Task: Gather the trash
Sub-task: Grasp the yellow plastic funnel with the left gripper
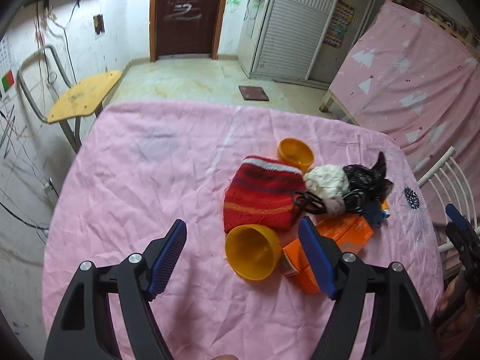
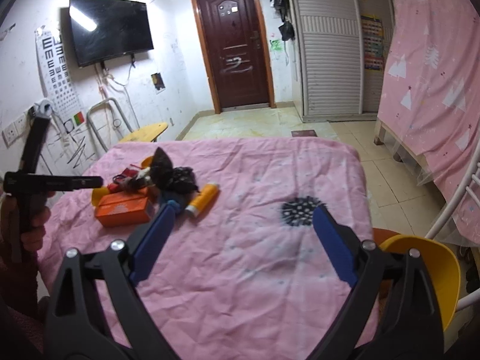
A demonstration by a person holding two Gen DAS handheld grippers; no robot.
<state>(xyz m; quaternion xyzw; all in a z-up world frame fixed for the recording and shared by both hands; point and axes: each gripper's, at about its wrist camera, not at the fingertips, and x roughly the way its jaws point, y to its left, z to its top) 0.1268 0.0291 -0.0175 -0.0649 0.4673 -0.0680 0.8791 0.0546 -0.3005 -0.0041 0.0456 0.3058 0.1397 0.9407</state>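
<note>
Left gripper (image 1: 243, 255) hovered over pink-clothed counter (image 1: 144, 180), jaws apart, empty. Right gripper (image 2: 241, 241) likewise, jaws wide apart. Trash clustered toward counter's right edge: red knit cap (image 1: 261, 198), yellow bowl (image 1: 253, 252), orange box (image 2: 124, 210), black bag (image 1: 367, 180).

The left wrist view looks steeply down from close above the pink-cloth-covered counter (image 1: 150, 165), between the left claw (image 1: 243, 234) fingers, toward the dark red wooden door (image 1: 187, 12). The right wrist view sits lower and flatter at the counter's near right edge, facing the same door. Both share the flat orange cardboard box (image 2: 123, 210), the crumpled black plastic bag (image 1: 366, 180) and the counter top.
</note>
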